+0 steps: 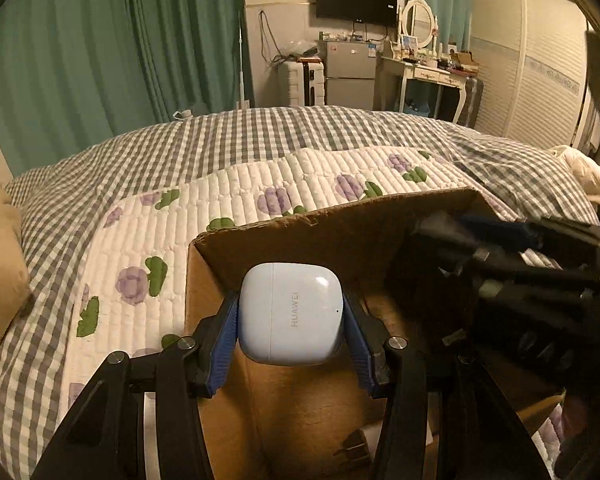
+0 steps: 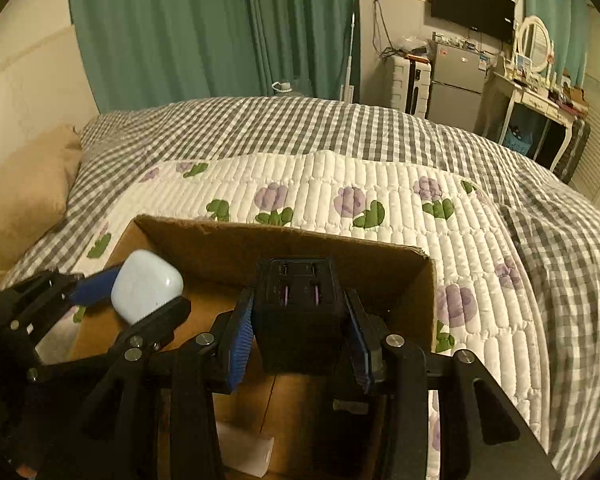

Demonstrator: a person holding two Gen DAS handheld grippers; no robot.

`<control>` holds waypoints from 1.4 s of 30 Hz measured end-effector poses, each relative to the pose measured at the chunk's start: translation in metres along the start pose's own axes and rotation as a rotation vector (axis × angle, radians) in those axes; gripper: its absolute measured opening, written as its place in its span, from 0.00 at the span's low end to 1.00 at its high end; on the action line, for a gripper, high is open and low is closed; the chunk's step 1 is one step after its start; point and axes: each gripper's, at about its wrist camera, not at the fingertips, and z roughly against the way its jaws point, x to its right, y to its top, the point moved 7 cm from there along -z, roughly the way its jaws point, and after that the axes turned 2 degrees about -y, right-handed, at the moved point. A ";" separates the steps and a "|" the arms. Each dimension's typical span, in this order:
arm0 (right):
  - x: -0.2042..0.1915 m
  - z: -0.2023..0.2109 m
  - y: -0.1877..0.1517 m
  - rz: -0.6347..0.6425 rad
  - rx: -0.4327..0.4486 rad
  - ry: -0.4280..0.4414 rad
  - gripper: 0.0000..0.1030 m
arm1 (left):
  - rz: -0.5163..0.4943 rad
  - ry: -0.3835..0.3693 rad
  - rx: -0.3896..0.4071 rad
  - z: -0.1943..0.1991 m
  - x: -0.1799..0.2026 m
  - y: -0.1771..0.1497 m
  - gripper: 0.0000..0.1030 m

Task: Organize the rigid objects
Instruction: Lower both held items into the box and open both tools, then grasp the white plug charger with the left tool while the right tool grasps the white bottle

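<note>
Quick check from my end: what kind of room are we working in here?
Almost certainly a bedroom in a home. The work happens on a bed with a grey-and-white checked cover, and behind it stand a white dressing table with an oval mirror and a black wall-mounted television.

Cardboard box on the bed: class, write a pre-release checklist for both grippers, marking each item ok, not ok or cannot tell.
1. Left gripper clamps the pale blue rounded earbud case: ok.
2. Right gripper clamps the black cube charger: ok.
3. Both items over the open brown cardboard box: ok.
4. Grippers apart from each other: ok.
5. Drop spots on the box floor free: cannot tell.
</note>
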 end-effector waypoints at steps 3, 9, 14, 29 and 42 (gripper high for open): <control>0.008 0.024 0.012 -0.035 0.052 -0.015 0.60 | 0.001 0.011 0.023 0.014 0.001 0.002 0.82; 0.020 0.086 0.016 -0.025 0.081 -0.082 0.68 | -0.016 0.014 0.061 0.065 0.006 -0.001 0.94; 0.017 0.143 -0.010 0.036 0.089 -0.155 0.87 | -0.031 0.031 0.069 0.107 0.010 -0.025 1.00; -0.003 0.151 -0.168 0.048 -0.080 -0.156 0.88 | 0.029 -0.030 -0.078 0.100 0.043 -0.153 1.00; 0.013 0.122 -0.192 -0.005 -0.150 -0.173 0.88 | 0.037 -0.096 -0.180 0.048 0.071 -0.183 0.99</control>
